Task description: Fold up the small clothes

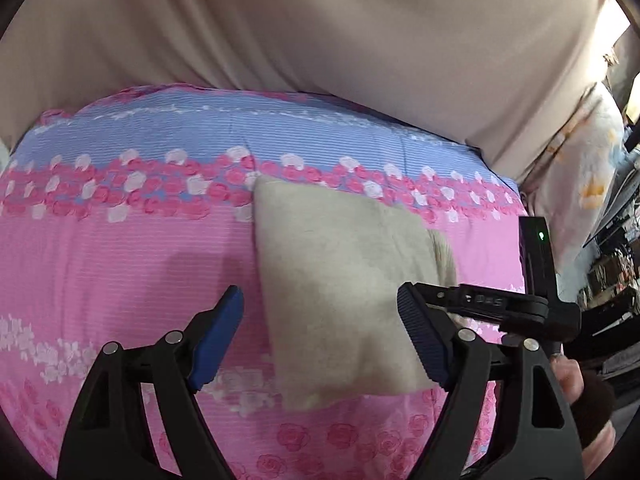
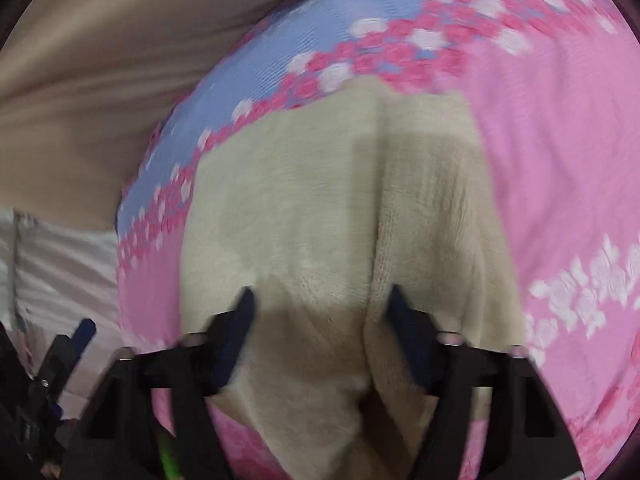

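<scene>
Beige cloth [image 1: 340, 292], one piece, folded, lies on pink floral bedsheet [image 1: 120, 248]; left tool [image 1: 320, 332] wide, right tool [image 2: 320, 336] wide, both over cloth.

Two wrist-mounted fisheye cameras look forward between their own claw fingers, the left from slightly back and the right closer in and blurred, both facing down on the same folded beige fleece garment [image 1: 340, 292] lying on a pink-and-blue rose-printed bedsheet [image 1: 120, 240].
</scene>
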`<state>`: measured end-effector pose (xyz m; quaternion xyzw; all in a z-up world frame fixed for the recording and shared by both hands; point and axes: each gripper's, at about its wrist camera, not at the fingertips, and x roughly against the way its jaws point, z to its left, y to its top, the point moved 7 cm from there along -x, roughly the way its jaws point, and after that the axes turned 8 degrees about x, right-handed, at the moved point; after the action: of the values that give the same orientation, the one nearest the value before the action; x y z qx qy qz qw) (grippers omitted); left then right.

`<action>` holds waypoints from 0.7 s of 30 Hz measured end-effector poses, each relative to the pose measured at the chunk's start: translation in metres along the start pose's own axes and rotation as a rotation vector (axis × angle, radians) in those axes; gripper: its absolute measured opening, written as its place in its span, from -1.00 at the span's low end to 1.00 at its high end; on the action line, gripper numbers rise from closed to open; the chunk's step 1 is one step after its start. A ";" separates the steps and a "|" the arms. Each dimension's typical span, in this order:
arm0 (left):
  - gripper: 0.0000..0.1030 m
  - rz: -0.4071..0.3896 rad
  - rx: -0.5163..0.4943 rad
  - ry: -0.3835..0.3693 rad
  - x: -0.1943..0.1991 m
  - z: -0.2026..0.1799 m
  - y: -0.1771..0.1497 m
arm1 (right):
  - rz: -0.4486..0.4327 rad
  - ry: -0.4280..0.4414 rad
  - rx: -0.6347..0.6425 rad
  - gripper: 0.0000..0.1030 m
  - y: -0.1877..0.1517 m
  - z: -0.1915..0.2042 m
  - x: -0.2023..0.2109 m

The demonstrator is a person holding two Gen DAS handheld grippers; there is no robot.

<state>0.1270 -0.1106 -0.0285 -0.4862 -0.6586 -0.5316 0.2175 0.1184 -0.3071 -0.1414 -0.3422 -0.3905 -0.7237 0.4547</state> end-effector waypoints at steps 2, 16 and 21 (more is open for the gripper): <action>0.49 0.012 0.024 0.003 0.000 0.007 -0.005 | -0.076 0.004 0.038 -0.72 0.019 0.015 0.020; 0.50 0.177 0.001 -0.059 -0.049 -0.015 -0.026 | -0.158 -0.092 0.023 -0.22 0.015 -0.042 0.060; 0.50 0.179 -0.065 -0.046 -0.060 -0.032 -0.024 | -0.080 -0.145 0.061 0.07 0.051 -0.042 0.019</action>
<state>0.1244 -0.1631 -0.0778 -0.5618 -0.5997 -0.5201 0.2330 0.1526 -0.3655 -0.1317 -0.3636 -0.4575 -0.7024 0.4064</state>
